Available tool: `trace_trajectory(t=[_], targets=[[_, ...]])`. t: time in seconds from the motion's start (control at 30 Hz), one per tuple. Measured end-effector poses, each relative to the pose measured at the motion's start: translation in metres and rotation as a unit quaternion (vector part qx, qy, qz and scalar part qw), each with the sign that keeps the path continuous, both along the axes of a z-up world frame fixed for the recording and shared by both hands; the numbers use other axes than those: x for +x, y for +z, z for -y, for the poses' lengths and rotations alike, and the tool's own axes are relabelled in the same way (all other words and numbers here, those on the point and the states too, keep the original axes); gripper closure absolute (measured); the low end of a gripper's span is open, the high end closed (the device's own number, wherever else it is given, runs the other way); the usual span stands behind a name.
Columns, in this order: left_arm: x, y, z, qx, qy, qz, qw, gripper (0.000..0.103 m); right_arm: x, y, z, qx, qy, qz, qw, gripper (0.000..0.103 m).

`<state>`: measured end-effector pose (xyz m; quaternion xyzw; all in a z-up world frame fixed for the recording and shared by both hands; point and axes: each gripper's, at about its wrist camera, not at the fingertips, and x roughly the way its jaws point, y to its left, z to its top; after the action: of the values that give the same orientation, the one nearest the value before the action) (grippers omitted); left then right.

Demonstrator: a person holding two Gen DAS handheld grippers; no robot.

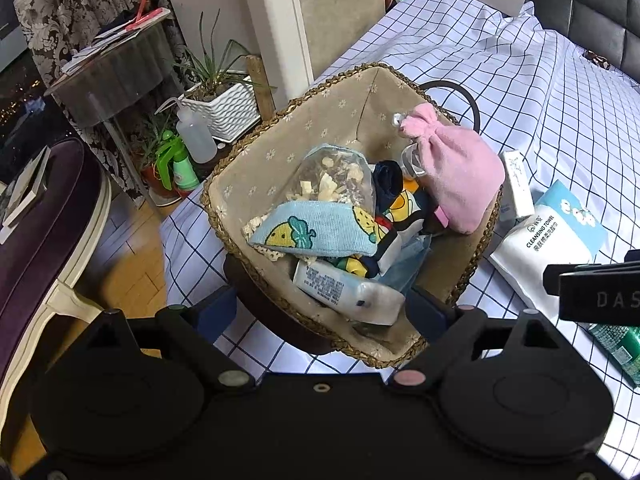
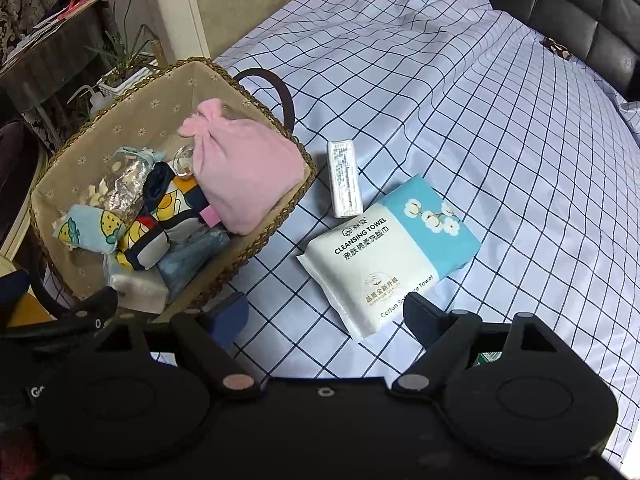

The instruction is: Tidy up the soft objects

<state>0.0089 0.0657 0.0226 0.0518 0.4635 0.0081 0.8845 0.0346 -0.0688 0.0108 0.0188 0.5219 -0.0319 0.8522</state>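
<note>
A woven basket [image 1: 256, 128] [image 2: 132, 92] with beige lining stands on the checked bed sheet. In it lie a pink drawstring pouch [image 1: 460, 172] [image 2: 248, 168], a light blue cartoon cloth [image 1: 316, 232] [image 2: 88, 232], a clear snack bag [image 1: 336, 176], a patterned cloth [image 2: 160, 216] and a white tissue pack [image 1: 348, 288]. My left gripper [image 1: 320, 312] is open and empty over the basket's near edge. My right gripper [image 2: 326, 316] is open and empty just above the cleansing towel pack [image 2: 388, 252] [image 1: 548, 248]. A small white box [image 2: 344, 178] [image 1: 518, 188] lies between pack and basket.
A green packet [image 1: 620, 348] lies at the right on the sheet. Left of the bed are potted plants [image 1: 224, 92], a squeeze bottle [image 1: 196, 132], a glass side table [image 1: 112, 68] and a purple chair [image 1: 40, 216]. A dark padded headboard [image 2: 580, 12] runs behind.
</note>
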Motion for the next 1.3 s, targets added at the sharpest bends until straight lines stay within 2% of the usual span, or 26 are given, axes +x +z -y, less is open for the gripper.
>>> trace_trajectory(t=[1.3], targets=[[0.0023, -0.0028, -0.0024, -0.007, 0.005, -0.014, 0.9999, 0.015, -0.0050, -0.0020, 0.0013, -0.008, 0.004, -0.006, 1.000, 0.018]])
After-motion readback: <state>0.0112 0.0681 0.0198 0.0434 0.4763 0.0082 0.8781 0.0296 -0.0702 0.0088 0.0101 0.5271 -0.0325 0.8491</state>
